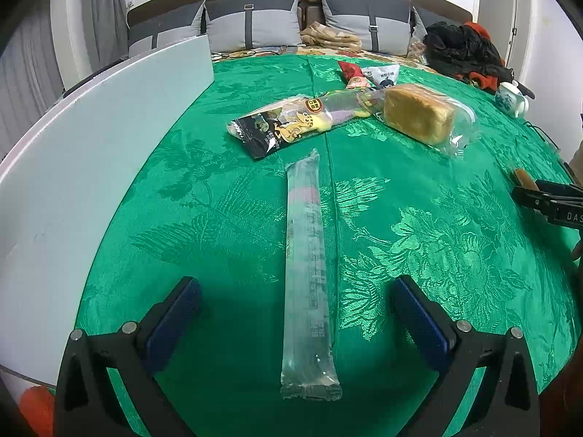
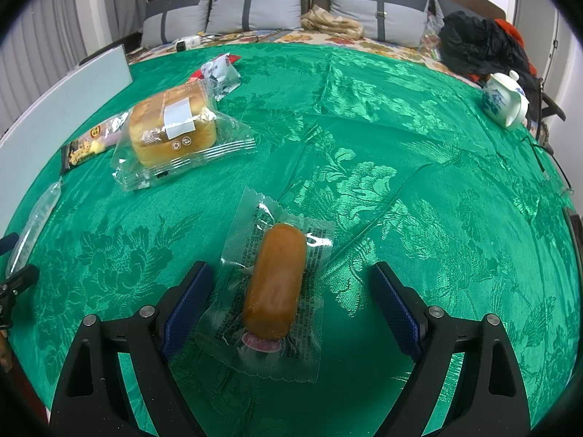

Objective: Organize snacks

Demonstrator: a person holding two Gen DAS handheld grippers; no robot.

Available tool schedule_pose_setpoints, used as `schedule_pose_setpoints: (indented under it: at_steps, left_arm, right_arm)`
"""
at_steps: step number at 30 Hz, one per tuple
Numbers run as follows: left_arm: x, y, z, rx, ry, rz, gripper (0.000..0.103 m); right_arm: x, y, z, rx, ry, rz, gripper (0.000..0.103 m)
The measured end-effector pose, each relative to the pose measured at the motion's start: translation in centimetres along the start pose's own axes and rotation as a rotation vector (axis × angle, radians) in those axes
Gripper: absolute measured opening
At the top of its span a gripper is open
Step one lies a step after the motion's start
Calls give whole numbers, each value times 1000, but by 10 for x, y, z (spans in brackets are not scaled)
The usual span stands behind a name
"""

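Observation:
A long clear-wrapped stick snack (image 1: 308, 273) lies lengthwise on the green tablecloth between the fingers of my left gripper (image 1: 297, 291), which stands open around its near half. My right gripper (image 2: 291, 276) is open too, with a brown sausage-shaped bun in clear wrap (image 2: 275, 282) lying between its fingers. Farther back lie a wrapped loaf of bread (image 1: 419, 114) (image 2: 173, 127), a black and yellow snack bag (image 1: 288, 123) (image 2: 85, 147), and a white and red packet (image 1: 379, 74) (image 2: 220, 73). The right gripper (image 1: 546, 200) shows at the right edge of the left wrist view.
A white board (image 1: 91, 160) (image 2: 65, 98) lies along the table's left side. A white and blue teapot (image 2: 504, 98) (image 1: 512, 98) stands at the far right near black clothing (image 2: 481, 47). Grey cushions (image 2: 255, 3) line the wall behind. The green tablecloth (image 2: 419, 200) stretches right.

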State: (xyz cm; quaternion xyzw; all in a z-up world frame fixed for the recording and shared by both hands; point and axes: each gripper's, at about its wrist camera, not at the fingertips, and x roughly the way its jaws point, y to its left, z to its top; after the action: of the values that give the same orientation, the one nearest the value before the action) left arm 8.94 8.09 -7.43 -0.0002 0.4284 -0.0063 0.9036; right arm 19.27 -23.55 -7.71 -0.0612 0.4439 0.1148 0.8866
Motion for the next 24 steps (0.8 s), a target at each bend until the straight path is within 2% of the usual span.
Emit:
schedule_pose_setpoints:
  at_steps: [24]
  left_arm:
    - [0,0,0,-2,4,0,103]
  right_arm:
    - [1,-1,0,1,-1,0,91]
